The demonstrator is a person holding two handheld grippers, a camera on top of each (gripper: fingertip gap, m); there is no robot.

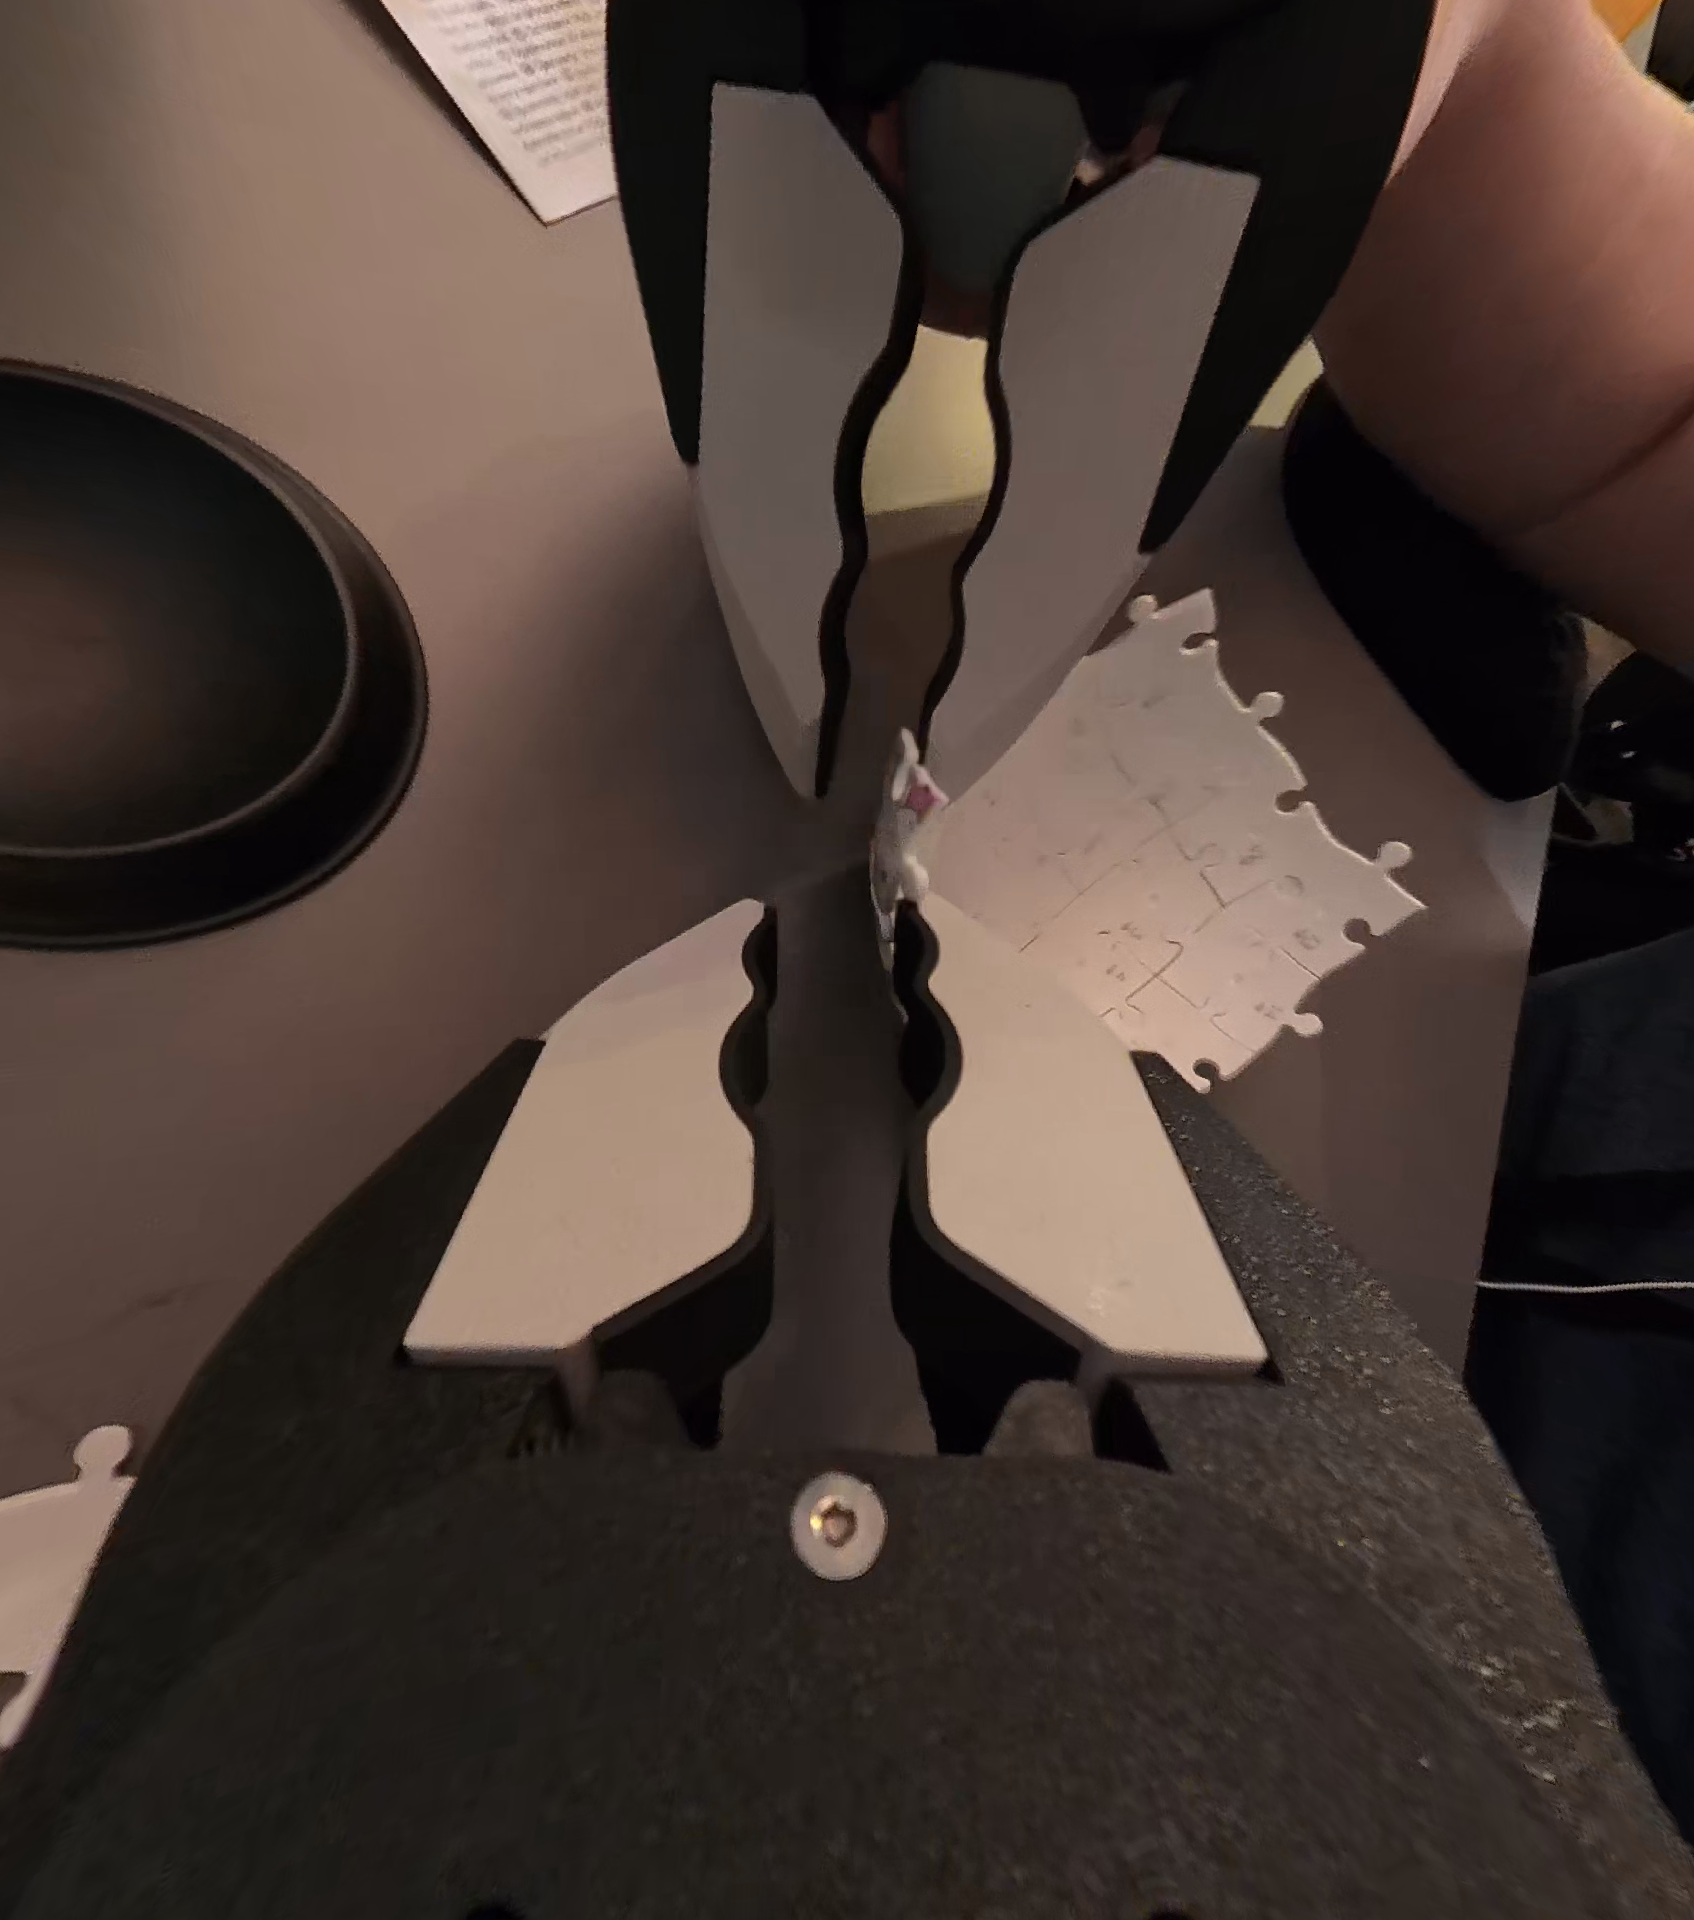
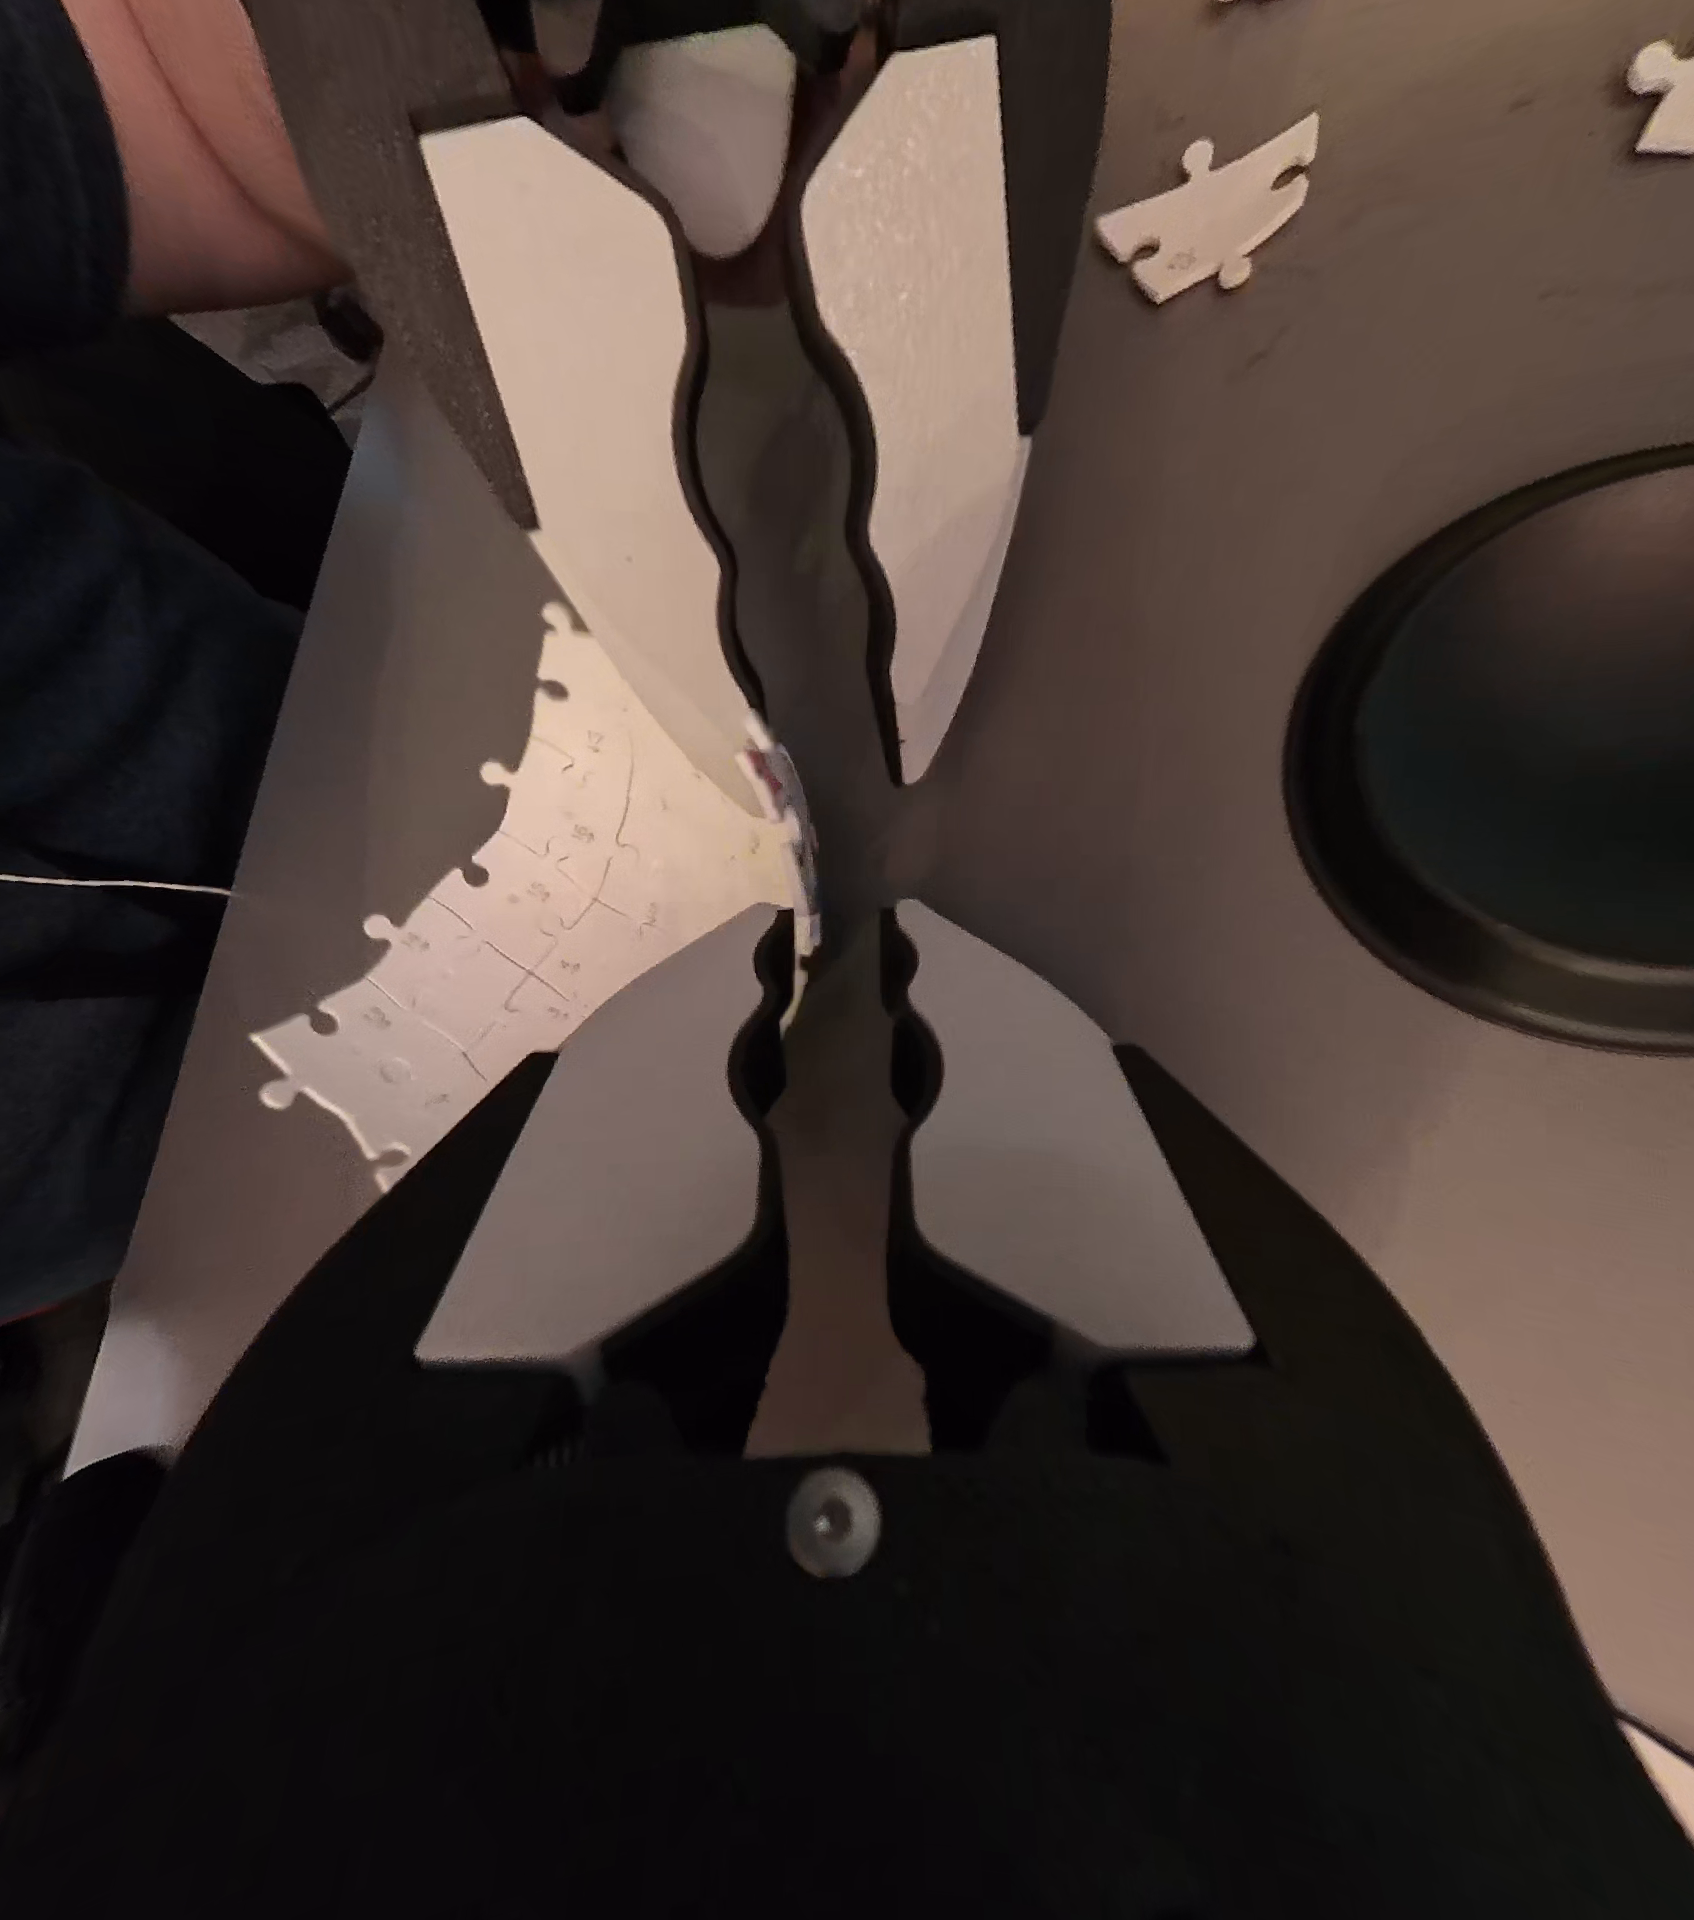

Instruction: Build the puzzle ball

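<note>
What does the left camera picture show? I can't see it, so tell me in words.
Two grippers meet tip to tip over a grey table, with a curved sheet of joined white puzzle pieces standing edge-on between them. A black ring stand sits left; a loose white piece lies at bottom left.

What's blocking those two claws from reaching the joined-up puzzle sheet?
Nothing visible does. The joined puzzle section has its edge right between the tips of the left gripper and right gripper. The black bowl sits off to the side.

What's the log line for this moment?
left claw open | right claw open | tips facing at puzzle section edge | loose pieces on table
</note>
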